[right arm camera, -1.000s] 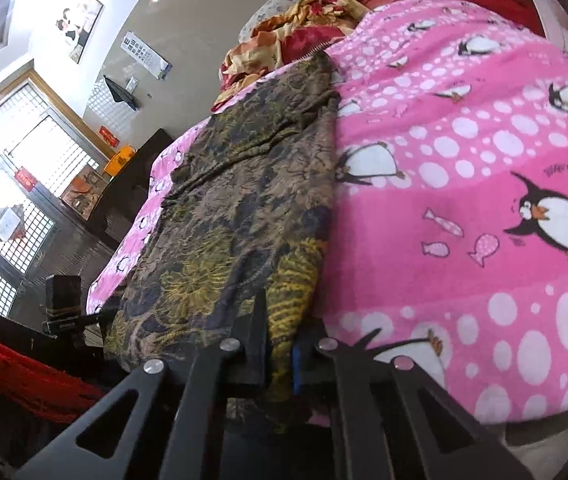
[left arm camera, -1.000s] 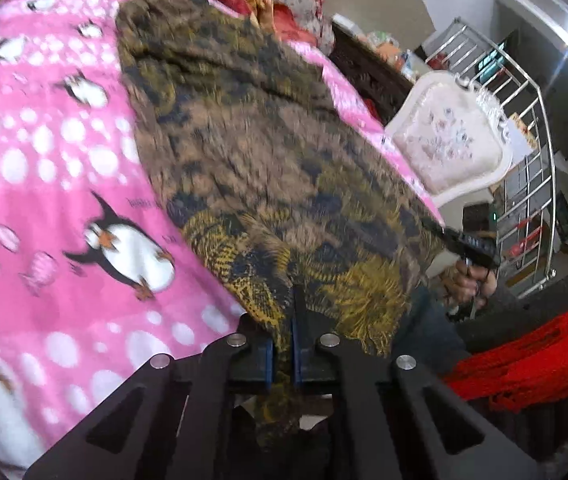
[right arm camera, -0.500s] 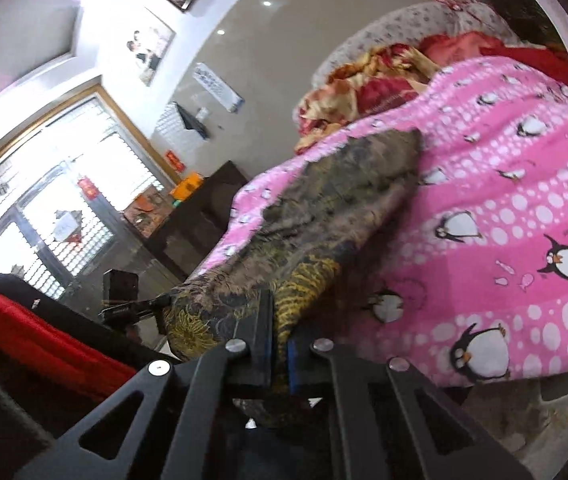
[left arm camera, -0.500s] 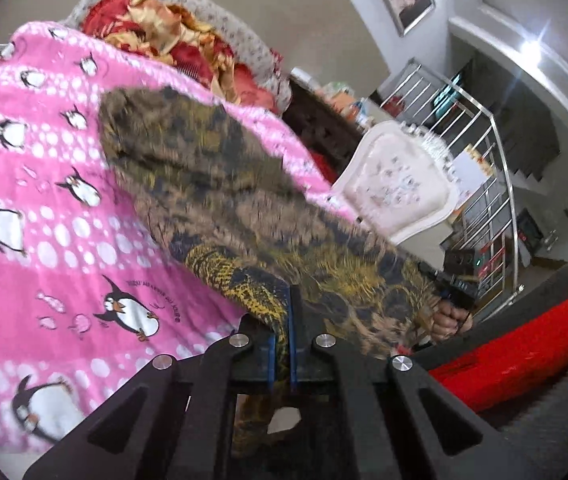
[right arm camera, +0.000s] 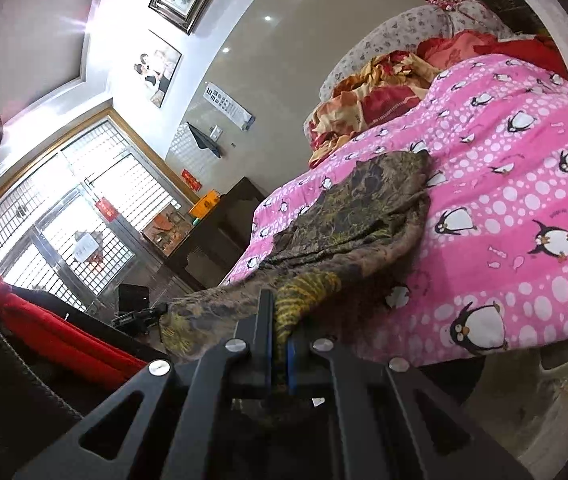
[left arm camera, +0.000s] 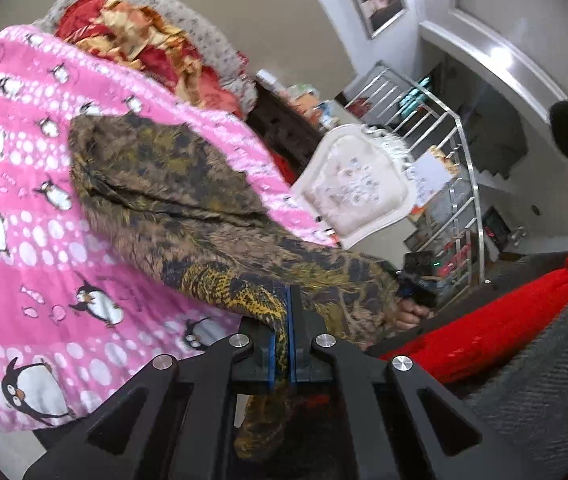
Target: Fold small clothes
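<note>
A brown, black and yellow patterned garment point(left arm camera: 187, 208) lies lengthwise on a pink penguin-print blanket point(left arm camera: 23, 248). Its near end is lifted off the bed and its far end still rests on the blanket. My left gripper point(left arm camera: 287, 320) is shut on one near corner of the garment. My right gripper point(right arm camera: 277, 320) is shut on the other near corner of the garment point(right arm camera: 356, 216), which sags between the two. The right gripper also shows in the left wrist view point(left arm camera: 418, 280), and the left gripper in the right wrist view point(right arm camera: 139, 316).
A red and gold quilt point(left arm camera: 139, 44) is heaped at the bed's far end. A white upholstered chair point(left arm camera: 348, 188) and a metal railing point(left arm camera: 456, 184) stand beside the bed. A dark cabinet point(right arm camera: 211, 236) stands by barred windows. The person wears a red scarf point(left arm camera: 504, 312).
Both grippers have risen and pulled back from the bed, lifting the garment's near end. The garment's far end has slid toward me across the blanket.
</note>
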`<state>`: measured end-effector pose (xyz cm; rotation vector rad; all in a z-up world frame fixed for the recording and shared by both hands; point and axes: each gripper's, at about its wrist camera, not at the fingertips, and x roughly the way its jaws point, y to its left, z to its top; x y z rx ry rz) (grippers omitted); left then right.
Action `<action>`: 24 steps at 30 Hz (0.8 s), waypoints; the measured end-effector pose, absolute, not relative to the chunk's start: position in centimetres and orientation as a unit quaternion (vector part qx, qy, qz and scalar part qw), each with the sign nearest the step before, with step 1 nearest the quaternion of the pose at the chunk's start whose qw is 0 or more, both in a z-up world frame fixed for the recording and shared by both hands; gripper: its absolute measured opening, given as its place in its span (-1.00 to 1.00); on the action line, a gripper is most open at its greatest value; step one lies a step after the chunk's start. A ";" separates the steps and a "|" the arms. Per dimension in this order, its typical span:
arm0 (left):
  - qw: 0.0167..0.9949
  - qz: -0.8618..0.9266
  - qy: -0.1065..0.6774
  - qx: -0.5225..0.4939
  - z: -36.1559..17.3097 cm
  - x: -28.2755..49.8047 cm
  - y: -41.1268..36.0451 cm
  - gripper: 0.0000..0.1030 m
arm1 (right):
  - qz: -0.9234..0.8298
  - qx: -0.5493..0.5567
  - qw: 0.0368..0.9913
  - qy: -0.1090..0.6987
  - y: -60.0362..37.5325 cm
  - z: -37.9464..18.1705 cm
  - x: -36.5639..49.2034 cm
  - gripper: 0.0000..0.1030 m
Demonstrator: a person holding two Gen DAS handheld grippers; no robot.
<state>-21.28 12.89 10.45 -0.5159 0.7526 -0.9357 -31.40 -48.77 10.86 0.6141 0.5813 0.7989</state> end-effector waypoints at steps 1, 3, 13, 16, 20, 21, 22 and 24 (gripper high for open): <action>0.798 -0.426 0.354 -0.238 10.3 -20.9 12.9 -1.00 | 0.375 0.291 0.836 0.274 -48.7 10.8 -31.1 -0.91; 0.809 -0.408 0.350 -0.239 10.4 -19.6 13.2 -1.00 | 0.365 0.292 0.840 0.274 -48.7 10.7 -30.1 -0.91; 0.865 -0.314 0.326 -0.217 12.5 -4.5 13.0 -1.00 | 0.262 0.264 0.888 0.270 -47.6 13.7 -16.6 -0.91; 0.869 -0.282 0.337 -0.226 11.3 0.7 13.4 -1.00 | 0.231 0.257 0.892 0.292 -46.2 13.1 -10.4 -0.91; 0.868 -0.242 0.369 -0.229 8.6 6.2 13.7 -1.00 | 0.187 0.255 0.888 0.334 -44.5 10.6 -2.3 -0.91; 0.869 -0.232 0.376 -0.222 7.9 7.1 13.6 -1.00 | 0.179 0.246 0.888 0.345 -44.0 10.0 -0.8 -0.91; 0.870 -0.222 0.386 -0.211 7.1 7.9 13.4 -1.00 | 0.168 0.233 0.887 0.361 -43.5 9.1 1.0 -0.91; 0.864 -0.199 0.417 -0.200 5.1 9.2 13.1 -1.00 | 0.153 0.230 0.882 0.382 -43.2 7.5 3.0 -0.91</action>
